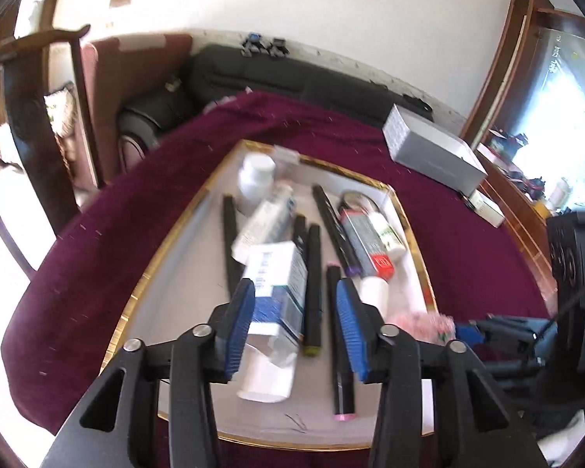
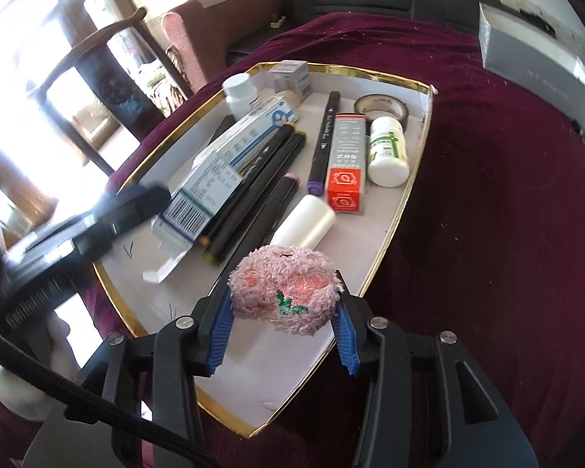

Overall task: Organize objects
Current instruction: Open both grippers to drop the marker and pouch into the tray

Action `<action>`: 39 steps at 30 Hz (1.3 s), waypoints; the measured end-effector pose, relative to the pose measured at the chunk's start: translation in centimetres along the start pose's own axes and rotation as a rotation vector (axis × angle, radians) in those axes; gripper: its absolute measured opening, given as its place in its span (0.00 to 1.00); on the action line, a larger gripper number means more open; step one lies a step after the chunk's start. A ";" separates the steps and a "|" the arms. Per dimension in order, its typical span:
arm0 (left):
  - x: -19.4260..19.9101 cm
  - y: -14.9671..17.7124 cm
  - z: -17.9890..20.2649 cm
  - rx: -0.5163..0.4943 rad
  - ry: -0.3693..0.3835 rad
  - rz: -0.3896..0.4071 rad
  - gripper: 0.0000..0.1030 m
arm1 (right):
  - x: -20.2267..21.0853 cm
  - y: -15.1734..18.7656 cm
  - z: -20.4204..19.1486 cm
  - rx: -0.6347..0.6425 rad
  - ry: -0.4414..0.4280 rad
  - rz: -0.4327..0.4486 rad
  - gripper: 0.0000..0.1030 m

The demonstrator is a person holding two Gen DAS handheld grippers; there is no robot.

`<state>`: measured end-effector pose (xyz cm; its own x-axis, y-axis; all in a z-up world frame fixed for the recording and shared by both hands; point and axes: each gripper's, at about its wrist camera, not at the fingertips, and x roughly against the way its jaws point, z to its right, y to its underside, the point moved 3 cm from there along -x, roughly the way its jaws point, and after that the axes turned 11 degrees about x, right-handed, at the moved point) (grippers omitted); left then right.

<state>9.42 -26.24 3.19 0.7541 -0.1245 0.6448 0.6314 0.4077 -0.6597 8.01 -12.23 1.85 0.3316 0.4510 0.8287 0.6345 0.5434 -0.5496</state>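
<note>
Over tray (image 2: 417,163) near edge: right hand-held gripper (image 2: 284,325) clamps pink fluffy pad (image 2: 286,288). Left hand-held gripper (image 1: 294,325) parted, empty, above medicine box (image 1: 279,284). Step: placing pad. Next: lower onto bare tray floor at 6 o'clock, release.

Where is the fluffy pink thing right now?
In the right wrist view the fluffy pink thing sits low in the middle, squeezed in the right gripper over the near end of the tray, just below the white roll.
</note>
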 end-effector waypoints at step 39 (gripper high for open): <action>3.1 -3.2 3.6 -0.048 -0.315 0.194 0.63 | 7.0 -1.4 4.7 -0.094 0.252 0.256 0.78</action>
<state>9.07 -24.70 8.67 0.7726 0.2390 0.5883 0.4954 0.3526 -0.7939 6.13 -6.49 7.98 0.6421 0.3686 0.6722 0.5664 0.3628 -0.7400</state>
